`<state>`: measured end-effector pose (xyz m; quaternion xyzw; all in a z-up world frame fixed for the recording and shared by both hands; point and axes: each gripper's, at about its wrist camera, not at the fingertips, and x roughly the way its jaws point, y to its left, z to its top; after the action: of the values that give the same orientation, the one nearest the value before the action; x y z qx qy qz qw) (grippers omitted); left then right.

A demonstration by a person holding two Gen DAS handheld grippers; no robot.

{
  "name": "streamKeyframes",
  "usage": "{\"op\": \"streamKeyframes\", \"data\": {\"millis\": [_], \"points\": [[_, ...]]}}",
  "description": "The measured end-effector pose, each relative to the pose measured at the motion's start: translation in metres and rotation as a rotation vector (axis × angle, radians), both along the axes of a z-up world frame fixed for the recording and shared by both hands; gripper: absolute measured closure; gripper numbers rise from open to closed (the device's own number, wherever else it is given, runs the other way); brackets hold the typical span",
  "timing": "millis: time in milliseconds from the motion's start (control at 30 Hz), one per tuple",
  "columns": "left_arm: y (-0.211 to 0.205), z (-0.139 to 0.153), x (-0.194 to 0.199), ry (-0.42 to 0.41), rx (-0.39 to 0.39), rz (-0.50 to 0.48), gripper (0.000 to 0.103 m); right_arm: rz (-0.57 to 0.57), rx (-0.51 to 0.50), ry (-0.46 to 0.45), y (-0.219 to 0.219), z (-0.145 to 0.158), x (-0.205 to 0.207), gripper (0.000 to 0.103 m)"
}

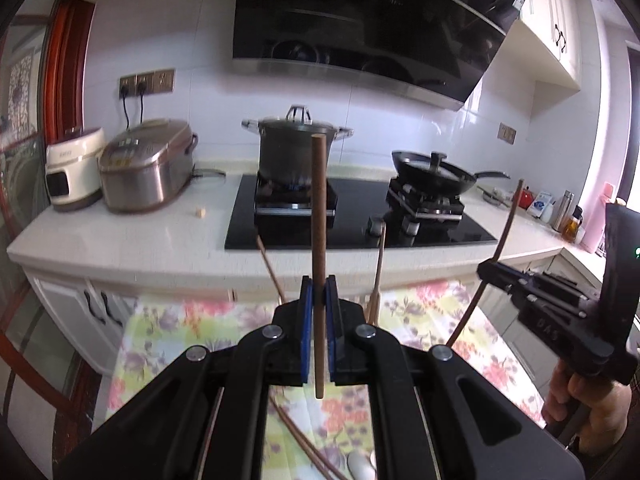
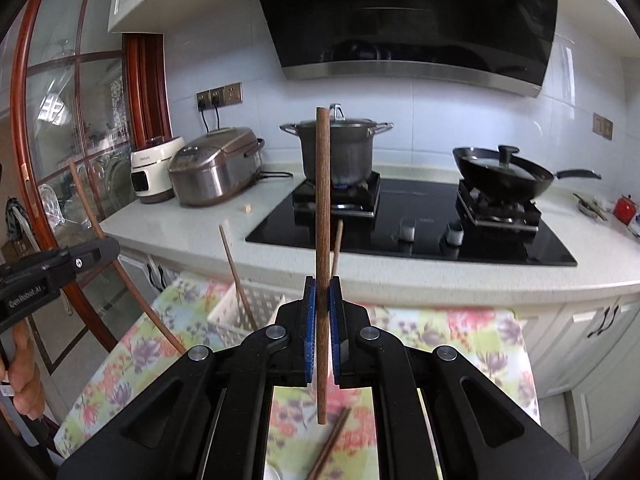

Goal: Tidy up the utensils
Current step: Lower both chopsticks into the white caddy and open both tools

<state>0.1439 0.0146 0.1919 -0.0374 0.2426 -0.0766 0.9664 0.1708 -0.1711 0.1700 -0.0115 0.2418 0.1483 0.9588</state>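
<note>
Kitchen counter (image 1: 132, 236) runs across the far side in both views, carrying one black hob (image 1: 356, 216), one lidded pot (image 1: 294, 148) on its left burner and one lidded pan (image 1: 436, 172) on its right burner. Left of the hob stand two cookers: a silver one (image 1: 148, 168) and a white one (image 1: 72, 168).

Nearer lies one floral cloth (image 1: 168, 332). The right wrist view alone shows a white lattice basket (image 2: 244, 308) on it, with two chopsticks standing up out of it (image 2: 238, 276); the left wrist view shows the same two sticks but the basket is hidden behind the gripper.

Two grippers are in play. The left gripper (image 1: 319, 292) is clenched on one brown chopstick (image 1: 319, 220), held upright between its blue pads. The right gripper (image 2: 323, 292) grasps a second chopstick (image 2: 322, 200) the same way. Each view also catches the other gripper from the side, with part of a hand.

Two more chopsticks (image 2: 330, 446) lie loose on the cloth, nearest of all. The left wrist view alone shows something pale and rounded (image 1: 360, 466) just beside them, too blurred to name.
</note>
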Motion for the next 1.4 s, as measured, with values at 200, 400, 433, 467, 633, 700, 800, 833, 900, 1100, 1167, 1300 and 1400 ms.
{"op": "streamKeyframes", "data": {"millis": [200, 400, 433, 467, 633, 700, 800, 833, 900, 1100, 1167, 1300, 1400], "points": [[0.000, 0.022, 0.025, -0.030, 0.006, -0.001, 0.097, 0.010, -0.001, -0.023, 0.011, 0.015, 0.024, 0.096], [0.002, 0.024, 0.050, -0.028, 0.007, 0.007, 0.097, 0.013, 0.007, -0.025, 0.020, 0.017, 0.046, 0.096], [0.002, 0.024, 0.055, -0.032, 0.008, 0.014, 0.097, 0.015, 0.011, -0.027, 0.021, 0.016, 0.049, 0.096], [0.003, 0.024, 0.058, -0.034, 0.011, 0.017, 0.097, 0.014, 0.012, -0.027, 0.022, 0.015, 0.052, 0.096], [0.003, 0.012, 0.074, -0.007, 0.016, 0.027, 0.097, 0.020, 0.012, -0.011, 0.030, 0.007, 0.067, 0.096], [0.003, 0.004, 0.080, 0.007, 0.018, 0.030, 0.097, 0.019, 0.015, -0.003, 0.031, 0.002, 0.072, 0.096], [0.001, -0.004, 0.085, 0.022, 0.023, 0.030, 0.097, 0.021, 0.014, 0.002, 0.035, -0.005, 0.078, 0.096], [0.000, -0.006, 0.086, 0.026, 0.024, 0.029, 0.097, 0.022, 0.012, 0.006, 0.037, -0.007, 0.080, 0.096], [-0.001, -0.012, 0.089, 0.036, 0.028, 0.028, 0.097, 0.026, 0.017, 0.008, 0.039, -0.012, 0.082, 0.096], [-0.002, -0.025, 0.093, 0.056, 0.032, 0.031, 0.097, 0.023, 0.014, 0.030, 0.043, -0.027, 0.090, 0.096], [-0.002, -0.028, 0.095, 0.062, 0.035, 0.034, 0.097, 0.024, 0.014, 0.029, 0.044, -0.030, 0.091, 0.096], [-0.001, -0.036, 0.098, 0.077, 0.034, 0.038, 0.097, 0.019, 0.006, 0.030, 0.047, -0.039, 0.094, 0.096], [-0.002, -0.043, 0.101, 0.090, 0.037, 0.039, 0.097, 0.018, 0.003, 0.033, 0.048, -0.045, 0.096, 0.096]]}}
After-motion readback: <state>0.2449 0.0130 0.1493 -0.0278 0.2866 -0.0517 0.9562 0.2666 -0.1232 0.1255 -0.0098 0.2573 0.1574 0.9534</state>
